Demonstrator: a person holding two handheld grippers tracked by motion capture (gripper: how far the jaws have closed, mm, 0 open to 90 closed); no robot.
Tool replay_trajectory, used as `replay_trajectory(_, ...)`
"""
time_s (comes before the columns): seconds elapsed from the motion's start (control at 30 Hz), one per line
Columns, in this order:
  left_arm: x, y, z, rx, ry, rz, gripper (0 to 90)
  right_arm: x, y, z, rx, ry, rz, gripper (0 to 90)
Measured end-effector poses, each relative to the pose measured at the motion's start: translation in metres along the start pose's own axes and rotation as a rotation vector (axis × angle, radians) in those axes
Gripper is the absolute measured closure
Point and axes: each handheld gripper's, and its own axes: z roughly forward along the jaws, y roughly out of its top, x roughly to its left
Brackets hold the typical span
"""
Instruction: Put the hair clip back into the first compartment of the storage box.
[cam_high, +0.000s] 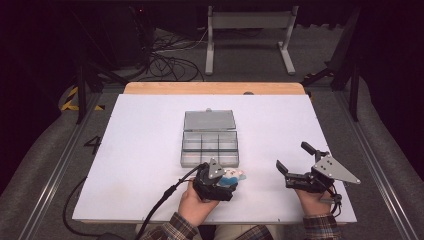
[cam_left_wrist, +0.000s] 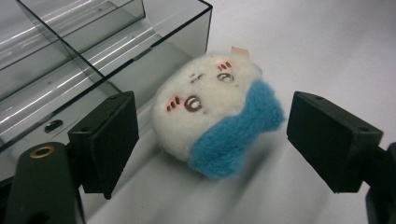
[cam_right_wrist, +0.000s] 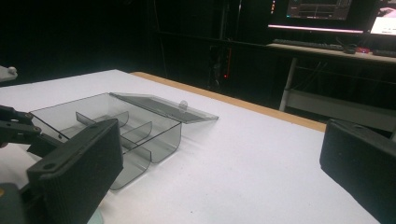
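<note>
Straddling the plush (cam_left_wrist: 215, 112) with my left gripper (cam_left_wrist: 212, 140), jaws spread and clear of it, just at 5 o'clock of the box (cam_high: 209, 141). My right gripper (cam_high: 295, 162) rests at 3 o'clock, jaws wide, empty.

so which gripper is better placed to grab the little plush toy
Left. The left gripper already has its open jaws either side of the white and blue plush toy, beside the clear compartment box. The right gripper sits apart at the table's right, jaws open and empty.
</note>
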Motion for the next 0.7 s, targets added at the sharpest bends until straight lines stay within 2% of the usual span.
replay_trajectory(0.17, -0.0018, 0.0013, 0.0037, 0.028, 0.002, 0.000, 19.3, 0.0000, -0.0003, 0.0004, 0.003, 0.000, 0.001, 0.4)
replay_trajectory(0.2, -0.0014, 0.0019, 0.0043, 0.037, 0.000, 0.013, 19.5, 0.0000, -0.0003, 0.0004, 0.003, 0.000, 0.001, 0.4)
replay_trajectory(0.23, -0.0022, 0.0019, 0.0052, 0.046, 0.002, 0.005, 19.8, 0.0000, -0.0004, 0.0005, 0.002, 0.001, 0.002, 0.4)
replay_trajectory(0.27, -0.0014, 0.0028, 0.0056, 0.056, 0.010, 0.024, 20.1, 0.0000, -0.0004, 0.0006, 0.003, 0.000, 0.001, 0.4)
replay_trajectory(0.4, -0.0026, 0.0043, 0.0084, 0.084, 0.001, 0.021, 21.7, 0.0005, -0.0006, 0.0012, 0.006, 0.001, 0.000, 0.4)
replay_trajectory(0.7, -0.0026, 0.0049, 0.0087, 0.082, -0.002, 0.043, 31.6, 0.0003, -0.0007, 0.0012, 0.005, 0.001, -0.003, 0.4)
